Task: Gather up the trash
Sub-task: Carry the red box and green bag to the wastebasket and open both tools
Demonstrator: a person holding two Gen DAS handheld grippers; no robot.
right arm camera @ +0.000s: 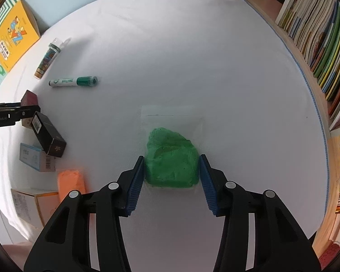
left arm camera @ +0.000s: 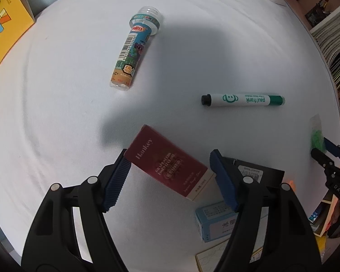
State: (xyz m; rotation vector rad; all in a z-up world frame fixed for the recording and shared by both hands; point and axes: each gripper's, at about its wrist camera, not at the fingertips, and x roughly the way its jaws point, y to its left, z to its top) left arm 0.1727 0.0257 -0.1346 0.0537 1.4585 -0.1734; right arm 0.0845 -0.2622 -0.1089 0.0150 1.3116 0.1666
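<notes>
the left gripper [left arm camera: 170, 172] fingers press the red box [left arm camera: 167, 161] diagonally by its corners; it may twist out. the right gripper [right arm camera: 171, 179] fingers, half open, touch the green clay bag [right arm camera: 172, 158] between them; the slippery film could slide.

"Hankey" on the maroon box [left arm camera: 167, 161]; "paul frank" on the green marker [left arm camera: 242, 100].

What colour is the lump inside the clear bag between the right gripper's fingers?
Bright green lump; it shows best in the right wrist view.
</notes>
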